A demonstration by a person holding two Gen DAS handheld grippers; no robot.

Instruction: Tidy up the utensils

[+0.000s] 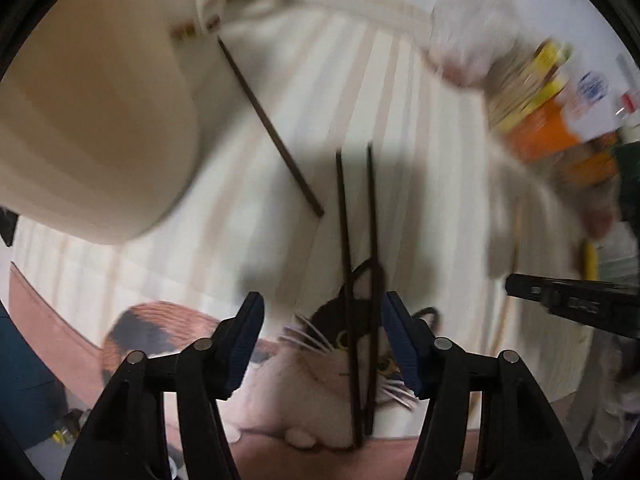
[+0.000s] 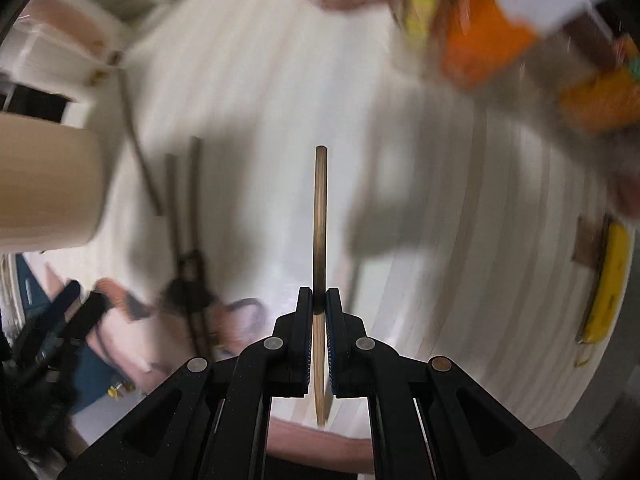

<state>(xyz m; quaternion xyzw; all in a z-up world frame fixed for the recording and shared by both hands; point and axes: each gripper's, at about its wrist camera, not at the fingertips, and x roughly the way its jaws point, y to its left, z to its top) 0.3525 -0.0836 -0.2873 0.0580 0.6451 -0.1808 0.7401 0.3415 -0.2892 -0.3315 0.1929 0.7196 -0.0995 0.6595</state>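
My right gripper (image 2: 319, 303) is shut on a light wooden chopstick (image 2: 320, 216) that points forward above the striped cloth (image 2: 260, 100). My left gripper (image 1: 322, 322) is open and empty, low over the cloth. Two dark chopsticks (image 1: 356, 264) lie side by side between its fingers (image 1: 246, 336), over a cat picture (image 1: 316, 380). A third dark chopstick (image 1: 270, 120) lies diagonally beyond them. These dark chopsticks also show blurred at the left of the right wrist view (image 2: 182, 216). A large cream cup (image 1: 92, 120) stands at the left, and shows in the right wrist view (image 2: 48, 184).
Orange and yellow packages (image 1: 544, 112) stand at the back right, also in the right wrist view (image 2: 488, 20). A yellow object (image 2: 608, 280) lies at the right. My right gripper's black body (image 1: 572, 300) enters from the right in the left wrist view.
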